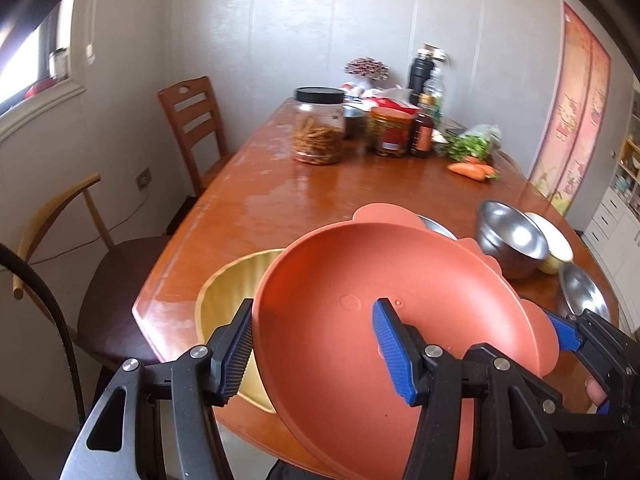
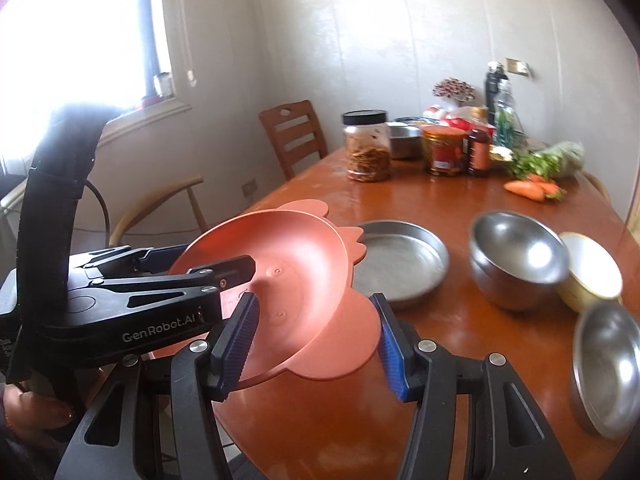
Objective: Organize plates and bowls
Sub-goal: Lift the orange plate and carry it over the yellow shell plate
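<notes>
1. Terracotta plate [image 1: 328, 320] hangs tilted over the near edge of the surface [image 1: 320, 184], carried between both claws.
2. Left claw [image 1: 316, 348] pinches its left rim; right claw [image 2: 316, 344] pinches the eared right edge.
3. Steel pan [image 2: 400, 260] lies ahead-right, nearer the right claw.

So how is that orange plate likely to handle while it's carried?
The orange plate looks like thin moulded plastic: probably light and stiff, unlikely to break. Its smooth surface and tilt suggest it could slip. The left claw and right claw both straddle its edge, which should steady it.
</notes>
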A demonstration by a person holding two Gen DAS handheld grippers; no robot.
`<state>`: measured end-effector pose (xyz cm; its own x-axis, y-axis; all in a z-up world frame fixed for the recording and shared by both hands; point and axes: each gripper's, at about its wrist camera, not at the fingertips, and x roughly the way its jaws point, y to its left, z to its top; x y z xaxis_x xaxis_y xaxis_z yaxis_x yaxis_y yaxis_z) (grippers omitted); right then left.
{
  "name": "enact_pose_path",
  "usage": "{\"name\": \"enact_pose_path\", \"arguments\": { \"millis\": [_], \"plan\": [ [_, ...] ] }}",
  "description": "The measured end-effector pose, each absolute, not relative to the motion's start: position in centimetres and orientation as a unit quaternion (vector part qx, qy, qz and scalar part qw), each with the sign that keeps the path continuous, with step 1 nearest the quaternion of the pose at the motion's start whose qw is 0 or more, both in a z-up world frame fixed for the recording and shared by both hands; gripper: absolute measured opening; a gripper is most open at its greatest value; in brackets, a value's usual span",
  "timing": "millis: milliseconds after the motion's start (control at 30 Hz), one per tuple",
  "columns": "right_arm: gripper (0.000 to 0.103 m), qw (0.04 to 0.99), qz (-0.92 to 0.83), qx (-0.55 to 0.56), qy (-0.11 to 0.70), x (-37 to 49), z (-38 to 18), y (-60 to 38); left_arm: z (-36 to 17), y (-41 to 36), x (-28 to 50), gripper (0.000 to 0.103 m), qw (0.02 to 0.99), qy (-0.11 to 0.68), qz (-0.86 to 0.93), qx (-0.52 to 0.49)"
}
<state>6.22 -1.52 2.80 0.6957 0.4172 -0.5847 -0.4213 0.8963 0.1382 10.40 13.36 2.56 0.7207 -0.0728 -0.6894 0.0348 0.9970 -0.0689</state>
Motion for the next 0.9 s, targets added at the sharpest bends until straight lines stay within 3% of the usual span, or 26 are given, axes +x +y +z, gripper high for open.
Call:
{"name": "enact_pose_path", "arguments": {
  "millis": [900],
  "plan": [
    [0.057, 0.896, 0.258, -0.044, 0.359, 12.9, -2.1, 5.5, -2.3, 18.6, 15.7, 0.056, 0.91, 0.412, 0.021, -0.045]
  ]
}}
